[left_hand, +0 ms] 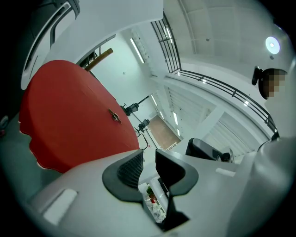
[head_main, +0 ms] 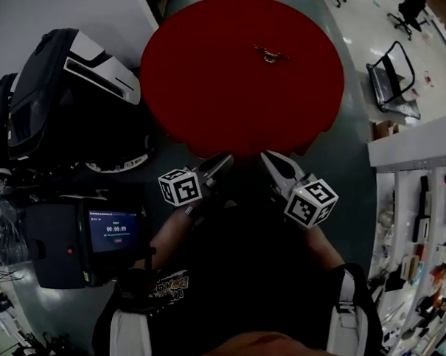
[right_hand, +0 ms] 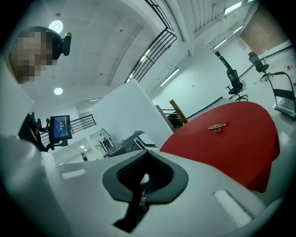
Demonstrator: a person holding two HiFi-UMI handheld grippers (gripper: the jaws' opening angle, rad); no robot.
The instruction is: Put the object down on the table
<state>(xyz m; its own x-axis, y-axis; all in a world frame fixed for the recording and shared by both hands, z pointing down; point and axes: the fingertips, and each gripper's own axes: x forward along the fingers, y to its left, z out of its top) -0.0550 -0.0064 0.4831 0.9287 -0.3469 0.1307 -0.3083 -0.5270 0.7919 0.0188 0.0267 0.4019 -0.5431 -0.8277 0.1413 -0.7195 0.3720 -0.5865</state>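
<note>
A small metal object (head_main: 269, 54) lies on the round red table (head_main: 212, 84), toward its far side. It also shows as a small metal object (left_hand: 114, 115) in the left gripper view and a small metal object (right_hand: 217, 126) in the right gripper view. Both grippers hang close to my body, short of the table's near edge and well away from the object. My left gripper (head_main: 222, 165) is open, and its jaws (left_hand: 149, 167) have a narrow gap with nothing in it. My right gripper (head_main: 270, 159) is shut and empty, its pads (right_hand: 144, 178) meeting.
Black equipment (head_main: 64, 93) stands left of the table. A small screen (head_main: 114, 231) sits below it near my left arm. A black chair frame (head_main: 393, 78) stands at the far right, with white shelving (head_main: 420, 219) along the right edge. Grey floor surrounds the table.
</note>
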